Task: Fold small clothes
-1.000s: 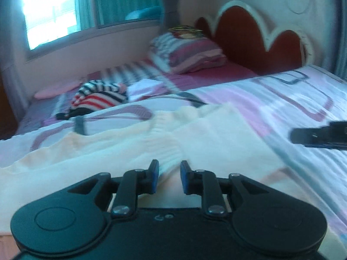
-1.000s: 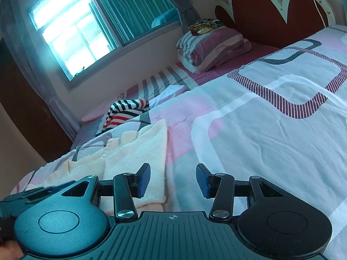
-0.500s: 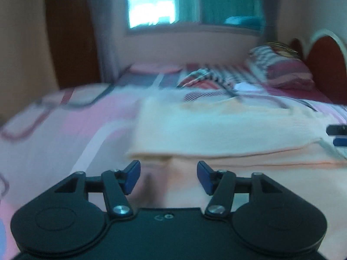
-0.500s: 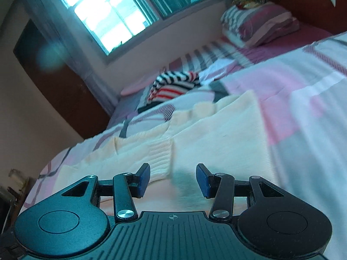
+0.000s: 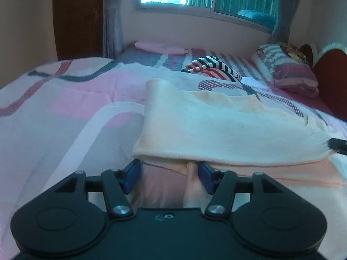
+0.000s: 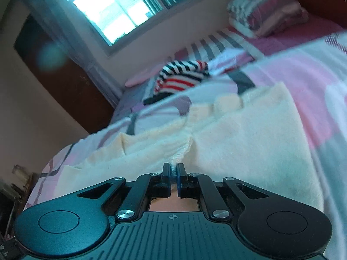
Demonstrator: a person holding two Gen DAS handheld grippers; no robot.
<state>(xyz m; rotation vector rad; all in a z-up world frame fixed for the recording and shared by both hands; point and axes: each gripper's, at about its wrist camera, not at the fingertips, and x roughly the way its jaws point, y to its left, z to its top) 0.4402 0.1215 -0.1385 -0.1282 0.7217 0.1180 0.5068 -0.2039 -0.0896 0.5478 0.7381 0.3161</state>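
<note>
A cream knit garment [image 5: 216,125] lies folded on the pink patterned bed cover [image 5: 65,108]. My left gripper [image 5: 169,175] stands open at the garment's near folded edge. Peach fabric lies loose between its blue pads [image 5: 132,173], which do not press on it. In the right wrist view, my right gripper [image 6: 173,173] is shut on a ribbed edge of the cream garment [image 6: 249,134], which bunches up at the pinch. The tip of the right gripper [image 5: 339,146] also shows at the right edge of the left wrist view, at the garment's right end.
A striped red, white and black garment [image 5: 212,68] lies further up the bed. Stacked pillows [image 5: 288,69] rest by the red headboard [image 5: 331,82]. A pink cloth [image 5: 160,47] lies under the window. A dark wooden door [image 5: 78,17] stands at the left.
My left gripper opened and swung round to the garment's folded side edge. My right gripper moved over the cream garment and shut on its ribbed edge.
</note>
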